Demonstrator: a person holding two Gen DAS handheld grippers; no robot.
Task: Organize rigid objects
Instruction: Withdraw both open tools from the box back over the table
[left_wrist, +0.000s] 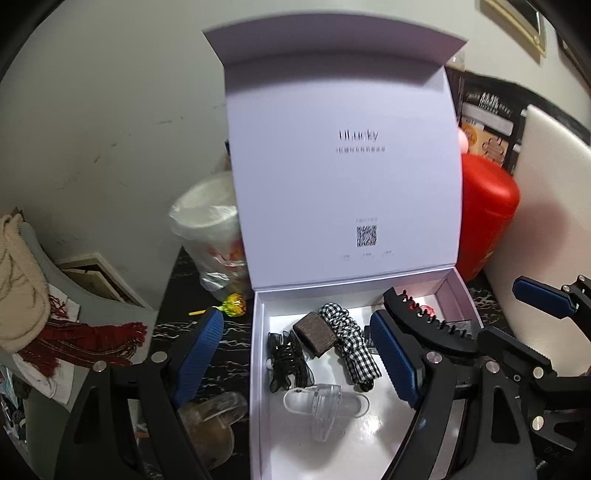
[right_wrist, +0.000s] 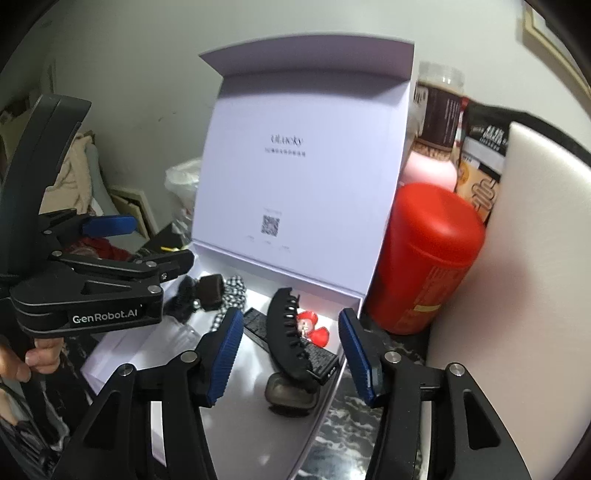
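An open white gift box (left_wrist: 258, 369) with its lid (left_wrist: 343, 166) standing up holds hair accessories: a black claw clip (left_wrist: 286, 356), a brown block clip (left_wrist: 314, 334), a checkered scrunchie (left_wrist: 347, 339), a clear claw clip (left_wrist: 325, 404), and a long black banana clip (left_wrist: 424, 325), which also shows in the right wrist view (right_wrist: 291, 332) beside a red clip (right_wrist: 314, 328). My left gripper (left_wrist: 295, 354) is open, straddling the box's left wall, empty. My right gripper (right_wrist: 291, 356) is open around the banana clip, not touching it.
A red canister (right_wrist: 424, 258) stands right of the box, a white panel (right_wrist: 517, 258) beyond it. A bagged cup (left_wrist: 214, 236) and a lollipop (left_wrist: 234, 304) sit left of the box. Another clear clip (left_wrist: 218, 406) lies on the dark marble table (left_wrist: 236, 343).
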